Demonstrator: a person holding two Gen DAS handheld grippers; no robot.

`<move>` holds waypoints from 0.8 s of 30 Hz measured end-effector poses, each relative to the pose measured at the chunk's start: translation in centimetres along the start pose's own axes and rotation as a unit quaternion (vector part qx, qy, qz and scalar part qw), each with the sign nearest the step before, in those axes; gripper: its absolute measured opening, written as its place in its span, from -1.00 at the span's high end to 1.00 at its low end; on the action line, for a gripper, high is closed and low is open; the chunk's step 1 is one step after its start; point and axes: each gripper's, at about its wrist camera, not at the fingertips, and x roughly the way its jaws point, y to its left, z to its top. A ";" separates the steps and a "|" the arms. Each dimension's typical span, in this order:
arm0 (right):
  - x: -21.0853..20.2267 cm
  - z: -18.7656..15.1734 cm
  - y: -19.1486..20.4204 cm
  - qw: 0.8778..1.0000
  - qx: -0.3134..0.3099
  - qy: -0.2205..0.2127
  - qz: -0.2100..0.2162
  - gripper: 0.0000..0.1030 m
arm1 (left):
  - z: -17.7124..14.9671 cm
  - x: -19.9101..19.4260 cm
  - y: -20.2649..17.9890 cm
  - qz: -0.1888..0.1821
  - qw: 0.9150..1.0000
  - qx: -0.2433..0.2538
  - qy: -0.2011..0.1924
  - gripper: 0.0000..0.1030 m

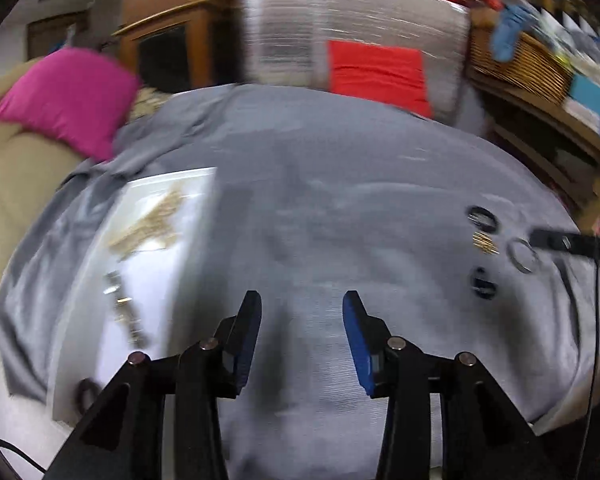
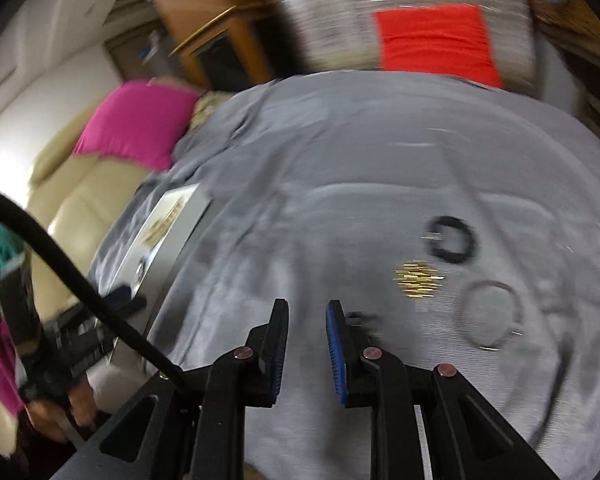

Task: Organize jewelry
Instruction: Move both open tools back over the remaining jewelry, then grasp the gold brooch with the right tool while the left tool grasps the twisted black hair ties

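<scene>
A white tray (image 1: 188, 208) lies on the grey cloth at the left and holds gold chains (image 1: 156, 220) and small pieces. To the right lie a black ring (image 1: 481, 217), a gold piece (image 1: 485, 242), a silver bangle (image 1: 522, 255) and a second black ring (image 1: 483, 282). My left gripper (image 1: 302, 304) is open and empty above bare cloth. In the right wrist view my right gripper (image 2: 307, 312) is open and empty, left of the gold piece (image 2: 418, 279), the black ring (image 2: 452, 245) and the silver bangle (image 2: 492, 314). A dark item (image 2: 362, 318) lies just beside its right finger. The tray (image 2: 180, 216) lies far left.
A pink cushion (image 1: 68, 96) rests on a beige sofa (image 1: 16, 184) at the left. A red cushion (image 1: 376, 72) is behind the table. A wicker basket (image 1: 520, 64) and shelves stand at the right. My right gripper's finger (image 1: 568, 242) shows at the right edge. A black cable (image 2: 60, 264) crosses the left.
</scene>
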 end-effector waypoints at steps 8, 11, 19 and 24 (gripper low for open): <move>-0.5 -0.8 -7.9 0.992 0.125 0.002 0.020 0.58 | 0.4 3.1 -8.3 -0.070 0.996 0.044 0.032 -0.04; -0.6 -0.8 -9.4 0.989 0.148 0.001 0.030 0.57 | 0.7 4.2 -10.5 -0.092 0.994 0.043 0.045 -0.15; -0.3 -0.5 -10.8 0.984 0.170 -0.003 0.054 0.55 | 0.9 7.2 -13.7 -0.140 0.986 0.038 0.081 -0.16; 0.5 0.1 -10.8 0.981 0.182 -0.008 0.072 0.35 | 0.9 8.3 -14.7 -0.143 0.985 0.046 0.082 -0.16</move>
